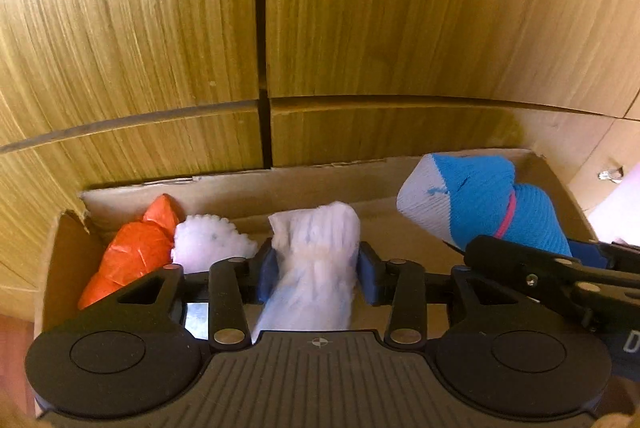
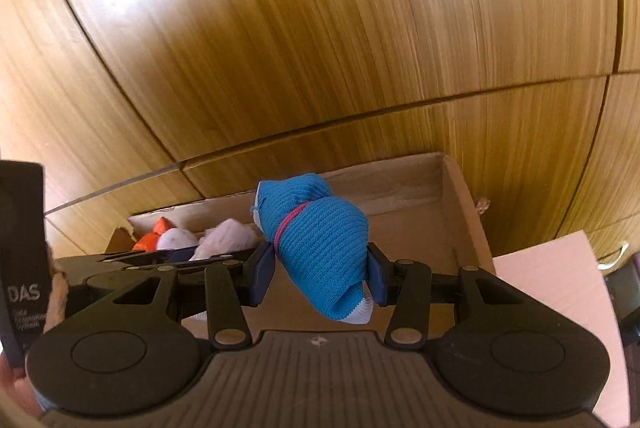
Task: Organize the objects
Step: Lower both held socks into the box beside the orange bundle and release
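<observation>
My left gripper [image 1: 318, 268] hangs over an open cardboard box [image 1: 240, 188], with a white and pale-blue sock bundle [image 1: 316, 252] between its blue pads [image 1: 267, 270]. The bundle looks blurred and sits loosely; the jaws stand apart around it. My right gripper [image 2: 320, 270] is shut on a blue sock bundle [image 2: 320, 248] tied with a pink band, held above the box [image 2: 452, 212]. That blue bundle [image 1: 480, 200] also shows at the right of the left wrist view. An orange bundle [image 1: 136, 252] and a white knit bundle [image 1: 208, 240] lie in the box's left end.
Wooden cabinet fronts [image 1: 360, 28] with dark seams rise right behind the box. A pale pink board [image 2: 560, 288] lies to the right of the box. The right half of the box floor [image 2: 408, 240] is bare cardboard. The left gripper's body [image 2: 132, 268] sits close beside the right one.
</observation>
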